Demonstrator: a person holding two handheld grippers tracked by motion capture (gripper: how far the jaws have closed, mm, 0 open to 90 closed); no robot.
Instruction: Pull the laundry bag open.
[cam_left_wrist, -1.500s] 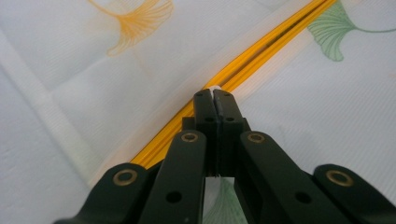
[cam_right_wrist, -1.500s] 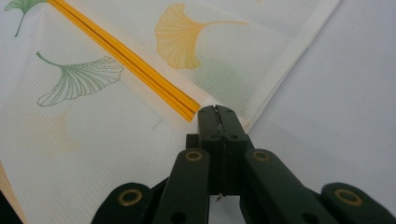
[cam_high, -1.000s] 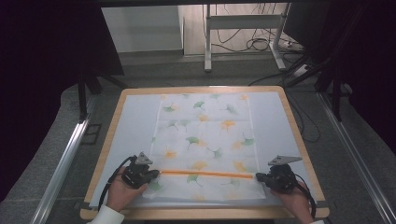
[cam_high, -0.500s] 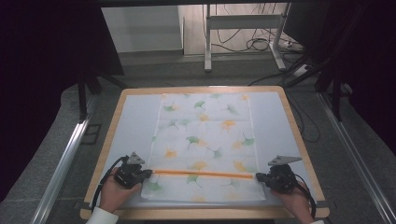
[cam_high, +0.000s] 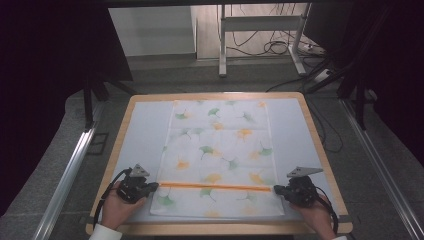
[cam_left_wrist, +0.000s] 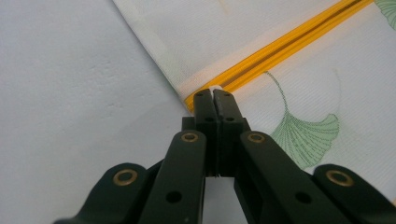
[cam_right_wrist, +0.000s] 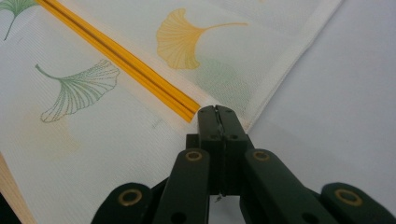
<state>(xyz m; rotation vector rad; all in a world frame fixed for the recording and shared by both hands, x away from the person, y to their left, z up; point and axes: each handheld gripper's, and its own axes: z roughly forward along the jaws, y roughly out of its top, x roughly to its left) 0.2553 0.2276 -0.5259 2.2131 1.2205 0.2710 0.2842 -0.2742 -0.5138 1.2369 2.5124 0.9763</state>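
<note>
Both jaws were pinched tight: left hand-held gripper (cam_high: 150, 186) on the cloth's (cam_high: 220, 145) left edge, right hand-held gripper (cam_high: 278, 190) on its right edge, at the orange stripe (cam_high: 215, 187). Bare desk (cam_high: 142, 130) outside each, w/ room.

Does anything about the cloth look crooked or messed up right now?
Nothing stands out. The cloth lies flat and square on the table, its orange stripe running straight between the two hands.
</note>
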